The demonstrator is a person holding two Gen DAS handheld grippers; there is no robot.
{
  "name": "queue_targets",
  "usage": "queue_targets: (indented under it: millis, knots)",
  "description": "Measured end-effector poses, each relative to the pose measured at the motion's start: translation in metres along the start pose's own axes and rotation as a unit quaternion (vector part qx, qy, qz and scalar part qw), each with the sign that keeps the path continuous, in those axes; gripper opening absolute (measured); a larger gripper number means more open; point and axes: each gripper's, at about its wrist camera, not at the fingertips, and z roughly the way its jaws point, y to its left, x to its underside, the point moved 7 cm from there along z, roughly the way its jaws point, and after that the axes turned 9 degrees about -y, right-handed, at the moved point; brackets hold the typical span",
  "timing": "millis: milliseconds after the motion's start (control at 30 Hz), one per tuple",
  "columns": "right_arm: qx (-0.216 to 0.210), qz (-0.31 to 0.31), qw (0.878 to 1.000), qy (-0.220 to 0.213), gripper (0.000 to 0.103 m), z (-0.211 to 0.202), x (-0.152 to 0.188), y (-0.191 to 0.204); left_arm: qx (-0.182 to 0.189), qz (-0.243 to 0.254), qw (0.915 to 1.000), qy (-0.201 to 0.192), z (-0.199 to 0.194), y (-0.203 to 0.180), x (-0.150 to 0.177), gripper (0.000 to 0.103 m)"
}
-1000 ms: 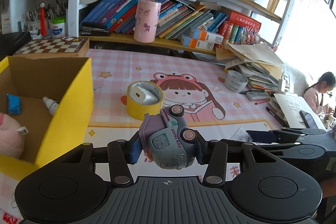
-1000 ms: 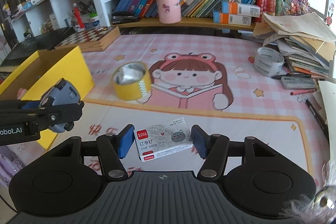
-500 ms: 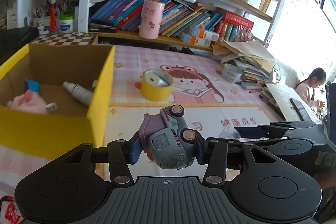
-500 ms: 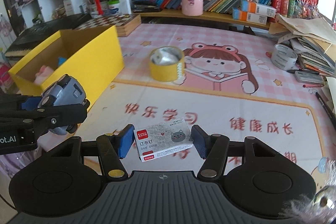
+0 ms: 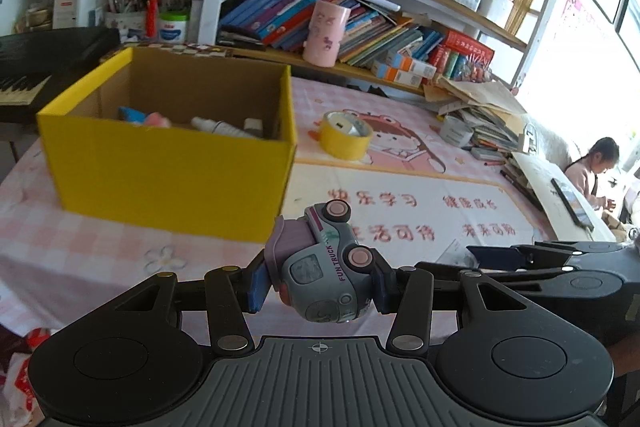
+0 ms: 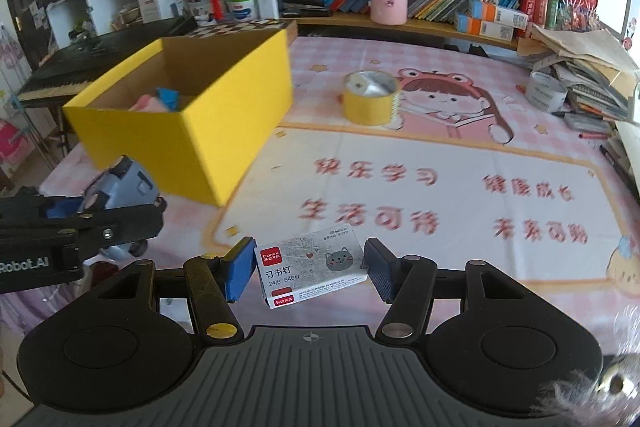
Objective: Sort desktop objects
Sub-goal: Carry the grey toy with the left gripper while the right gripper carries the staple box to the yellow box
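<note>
The yellow cardboard box (image 5: 172,171) stands open on the pink desk mat (image 5: 400,211), left of centre. In it I can see a white bottle (image 5: 218,127) lying on its side, a pink soft thing (image 5: 158,120) and a blue piece (image 5: 130,114); the near wall hides the floor of the box, so the rest of its load I cannot make out. Beyond the box's right corner sits a roll of yellow tape (image 5: 347,140) with a small white object lying in its core.

My left gripper (image 5: 320,285) is closed on the toy truck (image 5: 320,267), blue pads pressed to its sides. The truck is held above the mat, near the box's right front corner, tipped so that its wheels face up and to the right; its long axis runs away from me, the cab end toward the camera. Its underside is hidden behind the body.

My right gripper (image 6: 310,267) pinches a box of staples (image 6: 310,265) by its short ends, long axis across the fingers, printed face up, slightly skewed. It hangs over the mat's near edge, well apart from the yellow box. The mat lettering is blurred.
</note>
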Motion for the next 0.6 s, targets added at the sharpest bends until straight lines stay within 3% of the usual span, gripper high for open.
queue_targets:
  millis: [233,600]
  knots:
    - [-0.003,0.013,1.000,0.004,0.056,-0.016,0.023,0.035,-0.003,0.008,0.9999,0.009,-0.030,0.017,0.012,0.047]
    - [-0.026,0.014,1.000,0.010,0.056,-0.020,0.030,0.069,-0.025,-0.012,0.9996,0.000,-0.055,0.045,0.017,0.047]
